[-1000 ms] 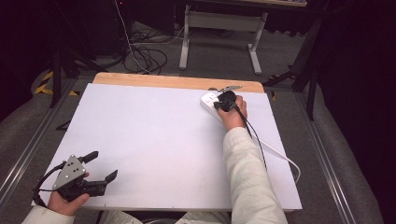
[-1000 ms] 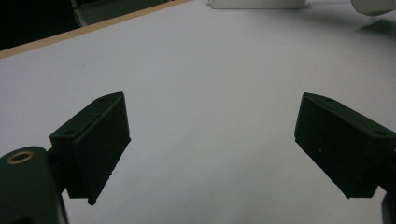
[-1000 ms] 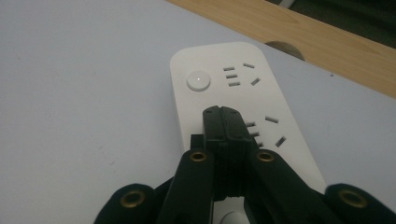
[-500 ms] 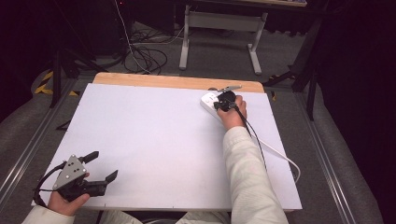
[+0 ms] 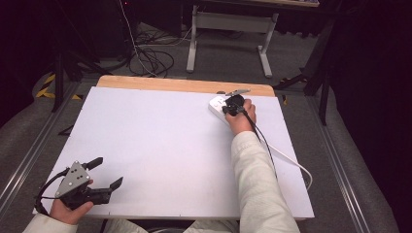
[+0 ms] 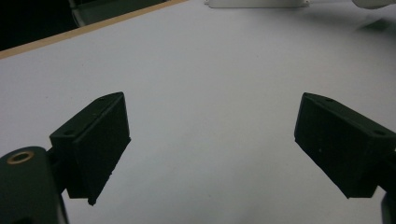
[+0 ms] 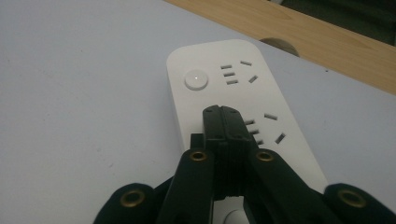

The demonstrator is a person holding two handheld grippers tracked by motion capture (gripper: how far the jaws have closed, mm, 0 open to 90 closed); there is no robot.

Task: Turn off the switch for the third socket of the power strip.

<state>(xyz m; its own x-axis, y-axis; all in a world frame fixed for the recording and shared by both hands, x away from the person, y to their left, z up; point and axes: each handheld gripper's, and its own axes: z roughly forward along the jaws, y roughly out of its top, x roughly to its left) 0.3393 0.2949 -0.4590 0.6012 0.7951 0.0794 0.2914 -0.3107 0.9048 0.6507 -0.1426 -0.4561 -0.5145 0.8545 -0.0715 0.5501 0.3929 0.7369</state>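
A white power strip (image 7: 233,93) lies flat near the table's far right edge, seen small in the high view (image 5: 216,104). It has a round button (image 7: 196,79) and groups of socket slots. My right gripper (image 7: 223,114) hovers over the strip's middle with its jaws pressed together and nothing between them; the high view shows it (image 5: 232,104) at the end of a white-sleeved arm. My left gripper (image 5: 104,173) rests at the near left corner, jaws spread wide over bare table; one of its fingers (image 6: 95,140) stands far from the other.
The white table top (image 5: 155,141) has a wooden strip (image 5: 184,85) along its far edge. A white cable (image 5: 291,162) runs from the power strip toward the near right. Beyond the table are floor cables and a grey stand (image 5: 228,29).
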